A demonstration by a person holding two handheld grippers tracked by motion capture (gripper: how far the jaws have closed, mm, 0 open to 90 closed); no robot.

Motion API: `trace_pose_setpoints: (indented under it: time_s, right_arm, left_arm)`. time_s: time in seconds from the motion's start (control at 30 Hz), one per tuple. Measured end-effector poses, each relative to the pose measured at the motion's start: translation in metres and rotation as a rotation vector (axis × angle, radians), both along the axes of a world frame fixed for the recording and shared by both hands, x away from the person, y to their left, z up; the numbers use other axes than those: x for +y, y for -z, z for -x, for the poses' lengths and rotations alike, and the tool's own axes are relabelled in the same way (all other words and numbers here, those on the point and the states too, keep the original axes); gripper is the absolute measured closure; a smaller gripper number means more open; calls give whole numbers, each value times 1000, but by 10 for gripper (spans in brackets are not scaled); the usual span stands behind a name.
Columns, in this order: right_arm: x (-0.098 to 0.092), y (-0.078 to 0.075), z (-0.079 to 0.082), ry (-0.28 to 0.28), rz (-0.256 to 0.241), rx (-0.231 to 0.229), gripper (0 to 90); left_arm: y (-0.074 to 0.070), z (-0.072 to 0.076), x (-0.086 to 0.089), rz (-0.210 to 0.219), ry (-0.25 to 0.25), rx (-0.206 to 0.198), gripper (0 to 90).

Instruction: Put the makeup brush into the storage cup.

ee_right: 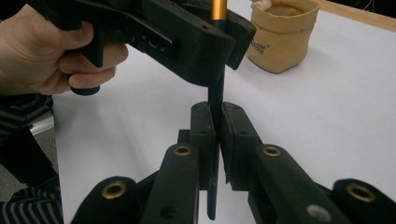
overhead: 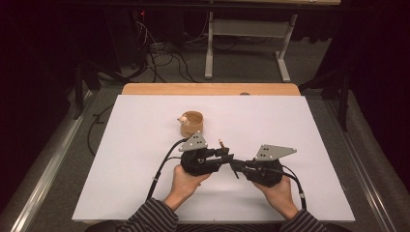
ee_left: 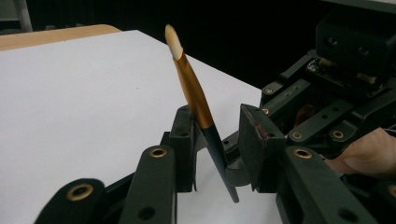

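- The brush (ee_left: pixel 194 95) stands between the two claws above the tabletop (overhead: pixel 145 145), its long axis running from the dark handle end up to the pale tip at about 11 o'clock in the left gripper view.
- Right claw (ee_right: pixel 215 140) is clamped on the dark handle.
- Left claw (ee_left: pixel 217 144) straddles the same handle with its jaws apart, not pinching.
- Both hands sit close together; the cup (overhead: pixel 192 123) lies at 11 o'clock from them.

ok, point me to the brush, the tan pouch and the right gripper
brush (ee_left: pixel 192 91): left gripper view, on its gold ferrule.
tan pouch (ee_right: pixel 280 39): right gripper view, on its front wall.
right gripper (ee_right: pixel 218 140): right gripper view, between its jaws, shut on the dark handle.
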State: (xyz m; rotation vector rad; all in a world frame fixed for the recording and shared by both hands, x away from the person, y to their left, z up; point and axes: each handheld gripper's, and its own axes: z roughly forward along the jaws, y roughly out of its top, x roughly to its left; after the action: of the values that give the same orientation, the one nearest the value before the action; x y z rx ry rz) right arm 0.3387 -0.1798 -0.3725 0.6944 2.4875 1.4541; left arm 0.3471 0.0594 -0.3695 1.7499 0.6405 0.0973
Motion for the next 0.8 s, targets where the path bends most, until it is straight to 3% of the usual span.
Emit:
trace_pose_setpoints:
  time_s: [0.4,0.5,0.8]
  right_arm:
    - [1,0,0,-2,-5,-1,860]
    - [1,0,0,-5,-6,-4,860]
    - [1,0,1,-6,-11,-2,860]
  left_arm:
    - [2,1,-2,-2,14,2,753]
    - [1,1,-2,-3,13,-3,818]
    - [0,4,-3,-18,1,-28,830]
